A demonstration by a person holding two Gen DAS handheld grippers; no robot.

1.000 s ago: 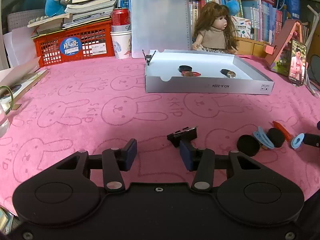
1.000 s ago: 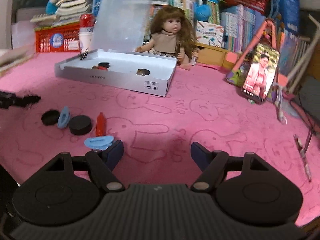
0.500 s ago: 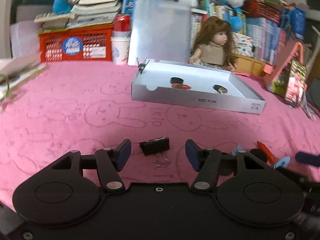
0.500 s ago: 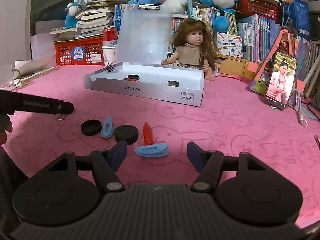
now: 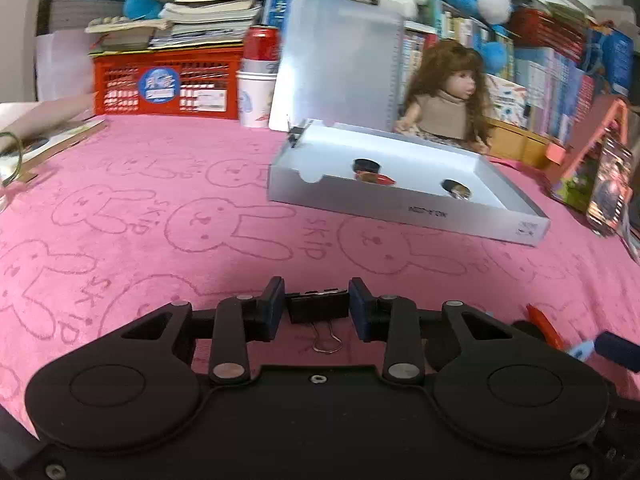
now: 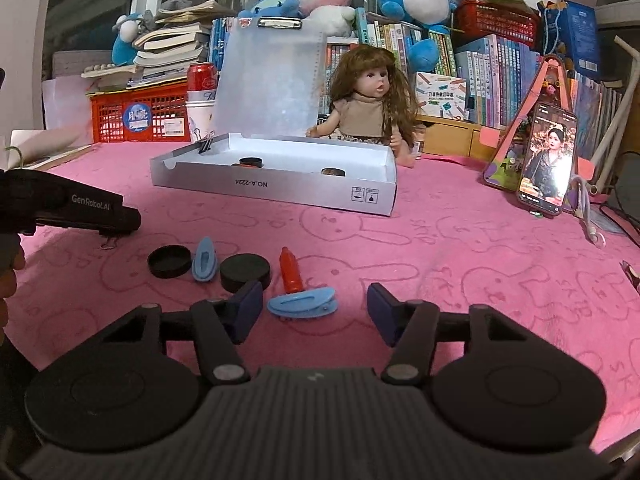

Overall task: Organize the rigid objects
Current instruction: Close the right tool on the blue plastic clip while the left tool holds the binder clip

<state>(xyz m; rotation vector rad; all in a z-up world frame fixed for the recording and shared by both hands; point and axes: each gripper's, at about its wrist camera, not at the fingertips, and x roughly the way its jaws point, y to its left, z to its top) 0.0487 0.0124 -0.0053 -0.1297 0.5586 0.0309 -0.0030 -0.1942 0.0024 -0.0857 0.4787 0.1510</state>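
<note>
Item: binder clip, black, on the pink worktop, wire handle toward the camera. Left hand-held gripper: jaws closing, pads at or almost at the clip's two ends; firm contact not certain.
Risk: end-on hold may let the clip pivot or squirt out when lifted.

Item: blue hair clip, flat on the worktop between the jaws of the right hand-held gripper, which are closing but clear of it.
Risk: low profile; pads may ride over it or shove it into the red tube.

Destination, likely: white box, well beyond.

Two blue clips, two black caps.
</note>
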